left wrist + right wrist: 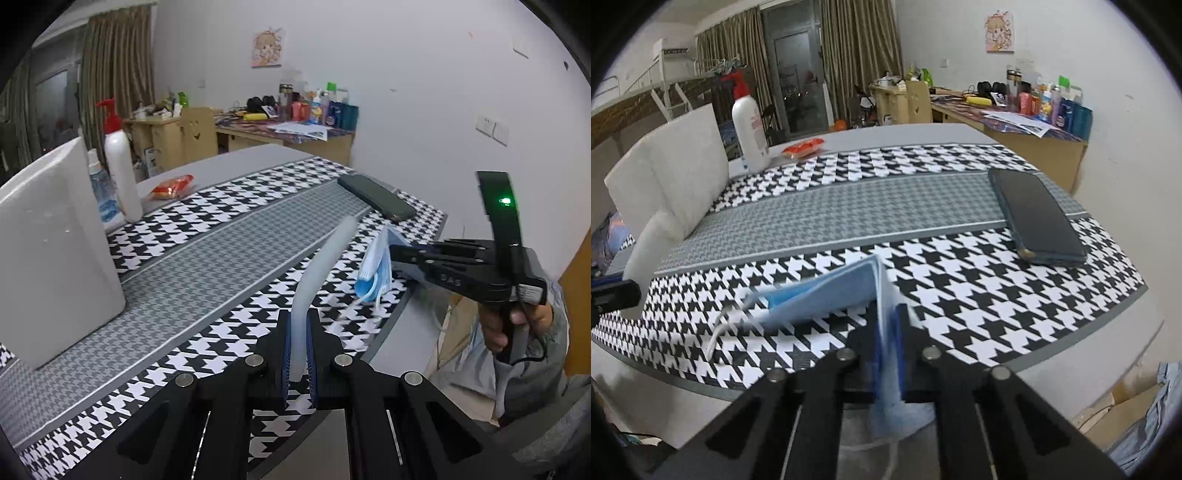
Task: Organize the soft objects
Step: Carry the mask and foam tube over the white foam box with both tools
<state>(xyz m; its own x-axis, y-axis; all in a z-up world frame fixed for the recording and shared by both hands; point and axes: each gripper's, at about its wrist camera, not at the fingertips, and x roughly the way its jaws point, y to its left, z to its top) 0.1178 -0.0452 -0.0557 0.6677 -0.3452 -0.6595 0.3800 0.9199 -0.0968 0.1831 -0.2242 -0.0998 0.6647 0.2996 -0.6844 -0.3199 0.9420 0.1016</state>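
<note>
My left gripper (298,317) is shut on the lower end of a whitish, translucent soft strip (325,258), which curves up and away over the houndstooth tablecloth (221,254). To its right, a hand holds my right gripper (393,253), shut on a folded blue face mask (375,273) that hangs above the cloth near the table's right edge. In the right wrist view the mask (827,295) spreads left from between the closed fingers of the right gripper (888,314), its white ear loops dangling. A black part at the far left (613,295) looks like the left gripper.
A white box (55,251) stands at the left of the table, with a white pump bottle with a red top (120,173) and a small blue bottle (101,192) behind it. A red snack packet (171,186) and a dark flat case (1038,218) lie farther back.
</note>
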